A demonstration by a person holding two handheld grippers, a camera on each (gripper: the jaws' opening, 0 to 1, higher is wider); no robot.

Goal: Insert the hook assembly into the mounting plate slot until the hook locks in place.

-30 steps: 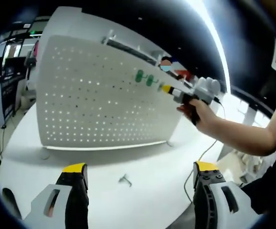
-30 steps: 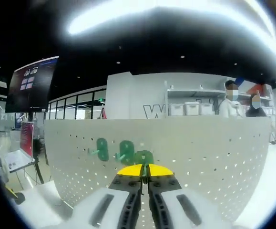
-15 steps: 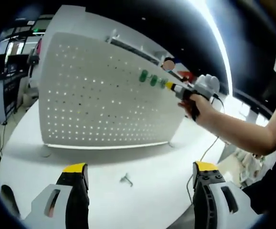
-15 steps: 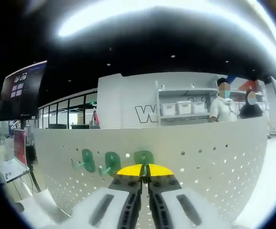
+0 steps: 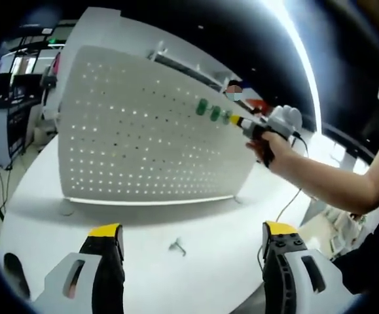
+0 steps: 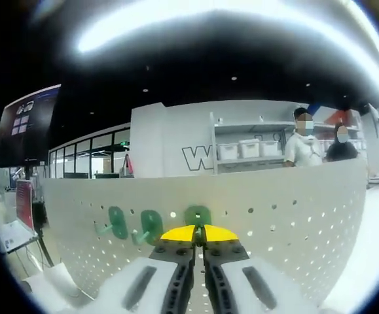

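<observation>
Left gripper view: left gripper (image 5: 188,237) jaws spread wide, nothing between them. Small metal hook (image 5: 175,246) lies on white table (image 5: 209,216) just ahead, between jaws. Upright white perforated mounting plate (image 5: 143,131) beyond — three green hooks (image 5: 213,112) on its upper right, right gripper (image 5: 236,121) at them.

Right gripper view: right gripper (image 6: 198,233) jaws closed on rightmost green hook (image 6: 198,215), at plate (image 6: 294,216); two people (image 6: 320,140) far behind.

White table (image 5: 215,248), wall monitor (image 6: 22,127), shelf with white bins (image 6: 245,149).
</observation>
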